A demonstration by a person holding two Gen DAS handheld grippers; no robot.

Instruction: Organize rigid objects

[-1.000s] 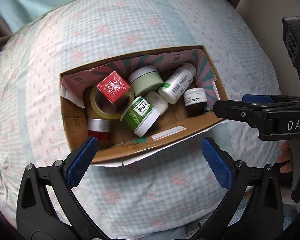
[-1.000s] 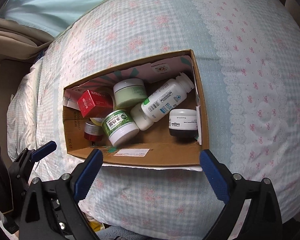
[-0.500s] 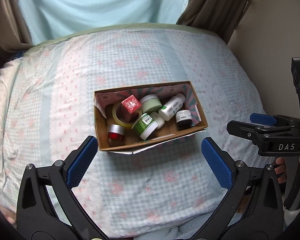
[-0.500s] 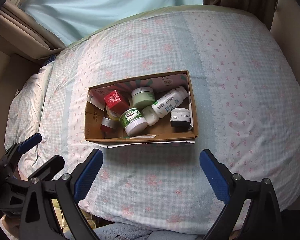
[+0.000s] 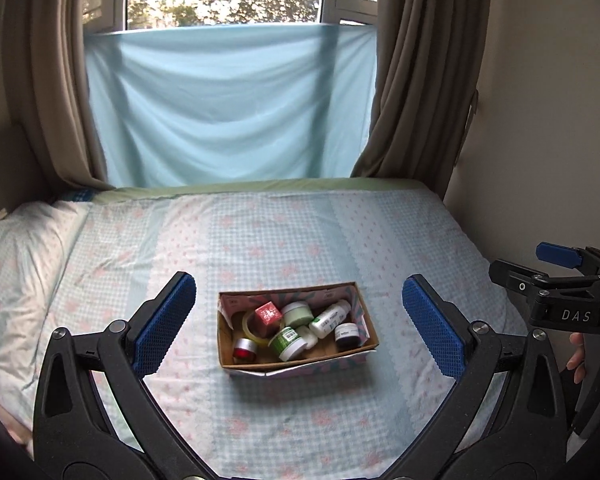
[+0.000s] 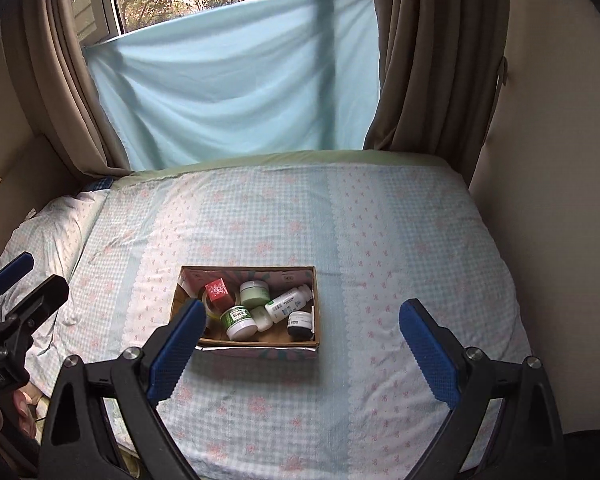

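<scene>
Here, a cardboard box [image 5: 298, 354] lies near the middle of the bed [image 5: 300, 236], toward its near edge, long axis parallel to that edge. Inside, a white bottle [image 5: 329, 318] lies on its side, cap toward the box's far right corner, among a red cube box [image 5: 268, 314], a tape roll [image 5: 249, 326] and jars. Left claw [image 5: 298, 326] and right claw [image 6: 302, 340]: both wide, empty, above the bed.

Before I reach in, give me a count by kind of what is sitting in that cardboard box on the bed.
Jars: 4 - pale green jar, green-label jar, black jar, red and silver jar
Bottles: 2 - white bottle, small white bottle
Tape rolls: 1 - tape roll
Small boxes: 1 - red box
Total: 8, all inside the cardboard box
</scene>
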